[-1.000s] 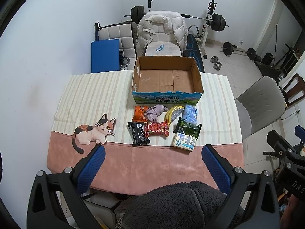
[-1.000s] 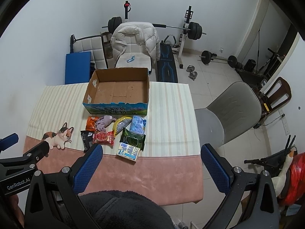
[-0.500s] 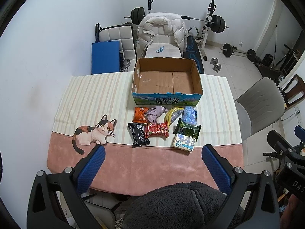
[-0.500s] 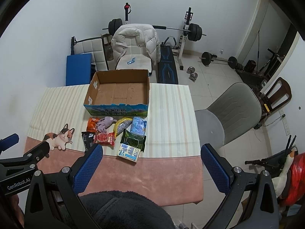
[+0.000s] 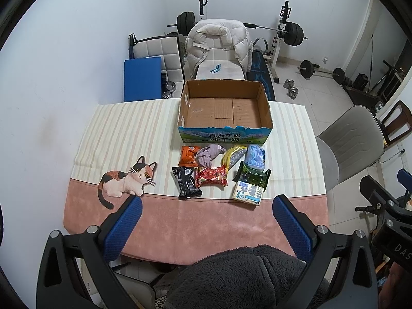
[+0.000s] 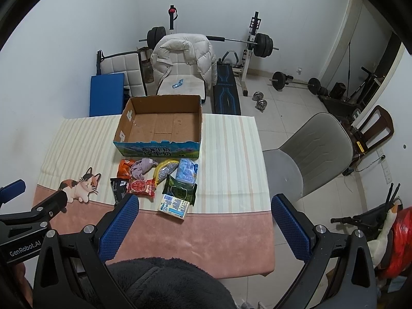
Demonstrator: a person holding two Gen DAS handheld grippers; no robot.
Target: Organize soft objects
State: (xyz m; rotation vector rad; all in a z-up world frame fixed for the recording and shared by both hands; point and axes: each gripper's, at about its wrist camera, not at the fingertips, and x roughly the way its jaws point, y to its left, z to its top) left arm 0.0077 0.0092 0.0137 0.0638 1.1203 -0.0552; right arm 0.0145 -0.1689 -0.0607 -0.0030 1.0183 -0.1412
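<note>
Here, both claws, left point(image 5: 204, 209) and right point(image 6: 204, 209), hung open; I judged the nearest packet point(image 5: 247, 191) should go first into the box point(image 5: 224, 131).

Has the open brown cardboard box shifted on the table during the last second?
No. The open brown cardboard box keeps the same spot behind the orange snack packet; only slight camera drift shows.

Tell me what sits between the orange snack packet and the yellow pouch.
The crumpled purple cloth lies between the orange snack packet and yellow pouch, touching both; the left wrist view shows it.
</note>
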